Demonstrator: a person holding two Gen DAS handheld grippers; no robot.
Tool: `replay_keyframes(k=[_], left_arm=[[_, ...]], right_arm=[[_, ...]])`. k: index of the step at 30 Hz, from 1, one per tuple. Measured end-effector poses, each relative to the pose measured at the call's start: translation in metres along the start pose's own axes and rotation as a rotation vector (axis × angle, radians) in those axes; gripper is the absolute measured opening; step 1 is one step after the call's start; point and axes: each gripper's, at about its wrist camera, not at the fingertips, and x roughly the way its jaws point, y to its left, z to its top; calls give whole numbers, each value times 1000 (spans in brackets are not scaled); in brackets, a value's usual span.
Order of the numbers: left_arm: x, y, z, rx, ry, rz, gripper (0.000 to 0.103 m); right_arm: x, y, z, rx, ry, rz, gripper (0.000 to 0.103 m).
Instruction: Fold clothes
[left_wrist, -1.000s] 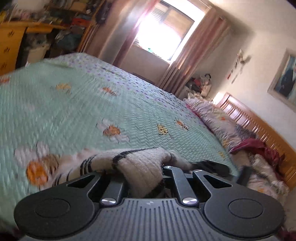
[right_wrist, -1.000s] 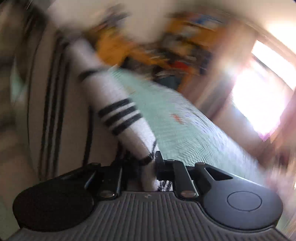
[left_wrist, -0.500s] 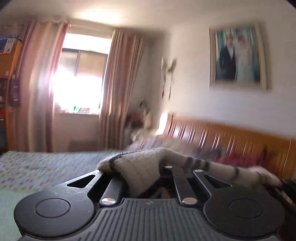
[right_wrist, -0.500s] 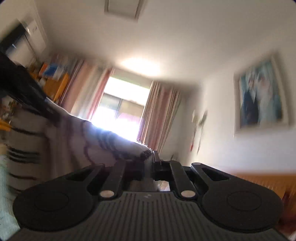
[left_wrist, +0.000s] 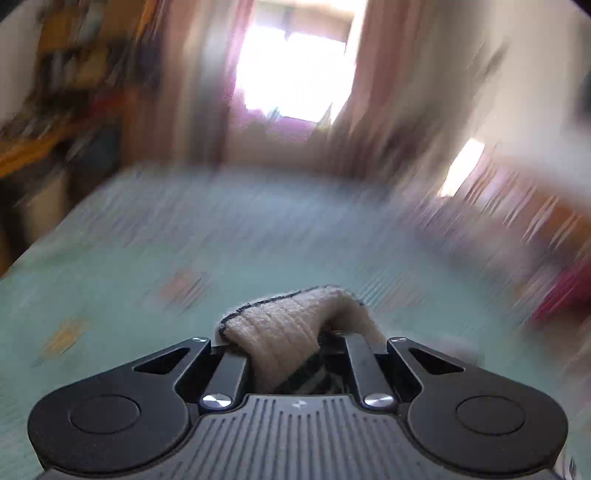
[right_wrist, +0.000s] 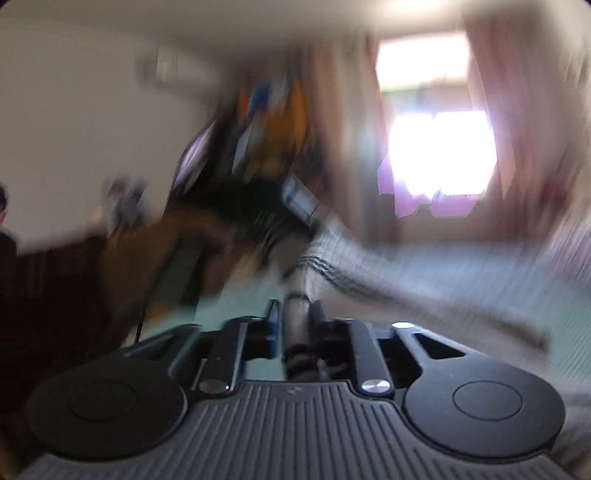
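The left gripper (left_wrist: 295, 341) is clamped on a bunched corner of the cream knit sweater (left_wrist: 291, 328), which has a dark edge and dark stripes. The fabric fills the narrow gap between the 2 fingers and folds over the top of them.

The right gripper (right_wrist: 295, 325) has a thin strip of the same sweater (right_wrist: 332, 258) between its fingers. Its jaws have just been opening, and a gap shows beside the left finger. The blur prevents any judgement on whether the pads are pressing the cloth. From this gripper the striped knit runs away to the right, above the green bedspread (right_wrist: 480, 295).

In the left view the bedspread (left_wrist: 184, 258) stretches toward the far edge of the bed, below the bright window (left_wrist: 295, 62) and curtains. Both views are heavily smeared.

Judged step: spreading the sweater flat on the bed before the 1st fold. To do it well:
1. Keep the left grip firm until the cloth rests on the surface.
2. Hold both corners level and taut.
3. Lower the sweater near the middle of the bed, away from its edges.
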Motion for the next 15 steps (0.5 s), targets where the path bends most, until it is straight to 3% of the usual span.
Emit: replay_keyframes(k=[1,4,7,9,10,11,12,13,15], left_arm=[[21,31,-23,-16,103,40,12],[36,108,-99,-77,225,87,16],[21,153,-155,-188,216,55,31],[6,164,-172,-222,173,44,50],[2,168,-175,-224,161,64,57],[0,172,-176,-223,160,117,78],[-2,171,-175,-211,164,156,87],[-3,169,-175,-196,169,189,86],[-10,164,-170,-165,149,183,77]], right_arm=[[26,12,-27,58,85,86,29],[68,50,-94,192,321,276,29],[57,66,-124,202,371,365,31],[35,55,-127,171,359,326,39],[25,46,-129,154,346,273,50],[15,38,-130,137,333,221,56],[5,30,-132,120,320,168,62],[-11,24,-131,90,307,106,62],[-21,13,-140,-11,305,-29,63]])
